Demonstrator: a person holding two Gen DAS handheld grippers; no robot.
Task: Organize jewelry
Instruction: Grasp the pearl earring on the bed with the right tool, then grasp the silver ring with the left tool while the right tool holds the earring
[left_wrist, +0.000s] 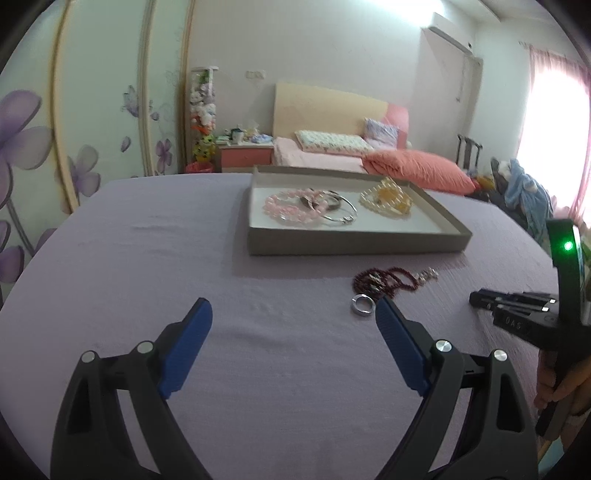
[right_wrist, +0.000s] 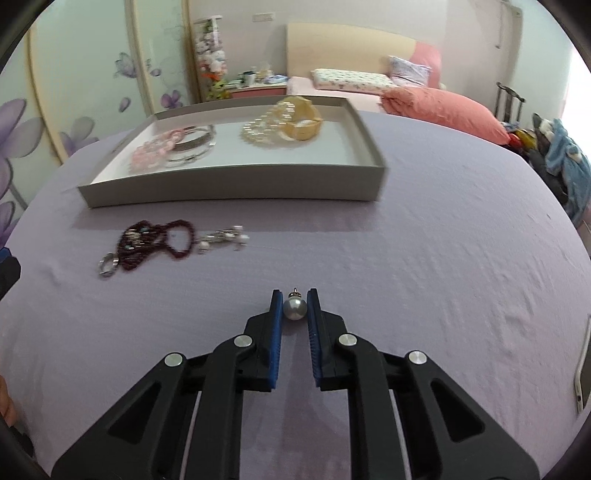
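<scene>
Right wrist view: right gripper (right_wrist: 295, 308) pinching pearl (right_wrist: 294, 309) on cloth (right_wrist: 443, 277), loop end pointing far, tray (right_wrist: 236, 182) far and slightly left of the tongs; left gripper (left_wrist: 295, 325) spread, empty, near ring (left_wrist: 361, 305).

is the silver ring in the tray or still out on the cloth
Out. The silver ring lies on the purple cloth beside the dark red beads, in front of the tray.
</scene>
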